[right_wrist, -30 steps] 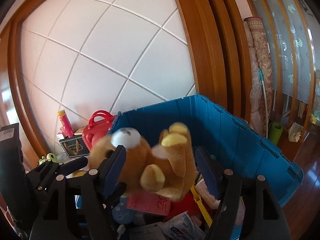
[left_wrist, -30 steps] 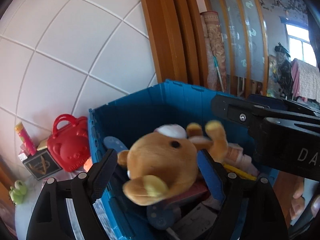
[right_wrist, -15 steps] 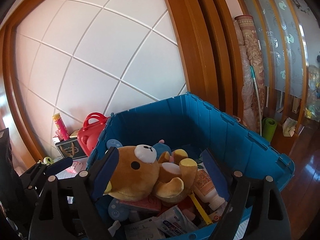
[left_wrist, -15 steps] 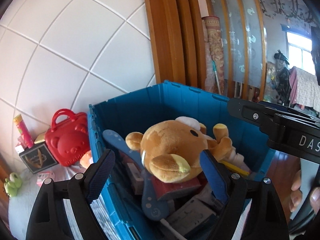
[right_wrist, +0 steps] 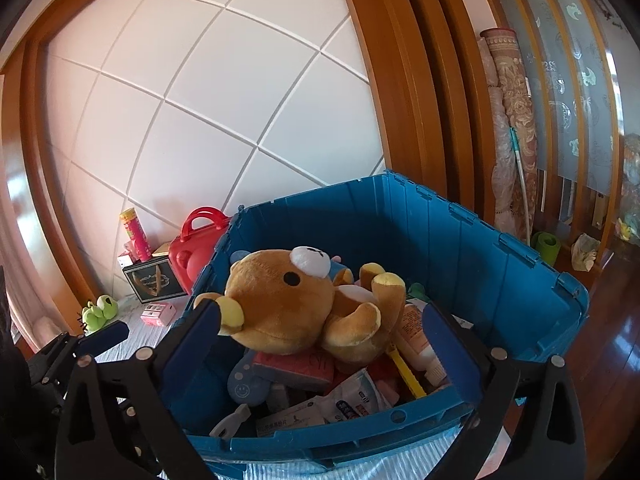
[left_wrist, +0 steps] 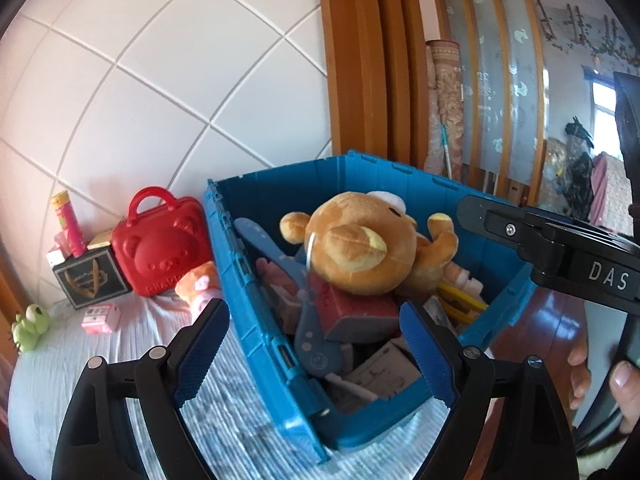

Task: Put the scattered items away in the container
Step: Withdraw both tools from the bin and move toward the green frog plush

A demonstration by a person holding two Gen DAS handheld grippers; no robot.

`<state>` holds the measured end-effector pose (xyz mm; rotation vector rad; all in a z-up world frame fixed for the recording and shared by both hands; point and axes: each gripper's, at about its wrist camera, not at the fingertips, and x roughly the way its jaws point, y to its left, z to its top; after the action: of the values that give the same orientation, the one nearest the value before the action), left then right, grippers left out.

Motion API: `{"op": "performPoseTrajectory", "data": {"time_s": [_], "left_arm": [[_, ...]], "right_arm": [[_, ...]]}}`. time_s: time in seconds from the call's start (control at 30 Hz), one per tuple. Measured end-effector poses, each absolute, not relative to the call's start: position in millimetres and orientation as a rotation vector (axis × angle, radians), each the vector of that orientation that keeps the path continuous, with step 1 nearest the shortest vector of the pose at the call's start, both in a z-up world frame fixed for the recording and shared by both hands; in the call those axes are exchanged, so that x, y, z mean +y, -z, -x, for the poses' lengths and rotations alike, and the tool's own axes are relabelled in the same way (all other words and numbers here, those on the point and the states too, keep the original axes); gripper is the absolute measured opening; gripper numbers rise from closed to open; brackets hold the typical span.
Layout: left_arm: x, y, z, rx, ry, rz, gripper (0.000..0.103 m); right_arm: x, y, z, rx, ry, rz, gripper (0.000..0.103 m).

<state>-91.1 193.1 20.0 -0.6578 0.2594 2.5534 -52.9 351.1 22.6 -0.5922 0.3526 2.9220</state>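
A brown plush bear (right_wrist: 304, 304) lies on its back on top of the pile inside the blue crate (right_wrist: 492, 264). My right gripper (right_wrist: 324, 328) hovers at the crate's near rim, its jaws opening wide, and neither pad presses the bear. In the left wrist view the bear (left_wrist: 360, 244) rests in the crate (left_wrist: 256, 308), and my left gripper (left_wrist: 316, 344) stands open with the crate's near corner between its fingers, apart from the bear. The right gripper's black body (left_wrist: 560, 248) crosses the right side of that view.
Left of the crate on the pale cloth lie a red bear-shaped case (left_wrist: 160, 244), a black box (left_wrist: 90, 280), a pink-yellow tube (left_wrist: 68, 220), a small pink box (left_wrist: 100, 316), a green frog toy (left_wrist: 30, 326) and an orange plush (left_wrist: 200, 284). A person's fingers (left_wrist: 600, 376) show at right.
The bear, between the right gripper's closer-set fingers a second ago, has dropped onto the crate's pile. The right jaws have spread wide. The left gripper drew back and left, showing more cloth.
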Motion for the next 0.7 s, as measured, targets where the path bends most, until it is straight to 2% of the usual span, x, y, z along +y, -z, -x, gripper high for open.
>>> {"op": "performPoseTrajectory", "data": {"time_s": [0.4,0.7], "left_arm": [[86,-13,70,0.19,-2.631,0.69,0.088],[-62,-7,43,0.127,-2.695,0.739,0.088]], "right_arm": [[263,-26,47,0.309,-2.998,0.607,0.103],[127,-26,28,0.245,-3.025,0.629,0.103]]}}
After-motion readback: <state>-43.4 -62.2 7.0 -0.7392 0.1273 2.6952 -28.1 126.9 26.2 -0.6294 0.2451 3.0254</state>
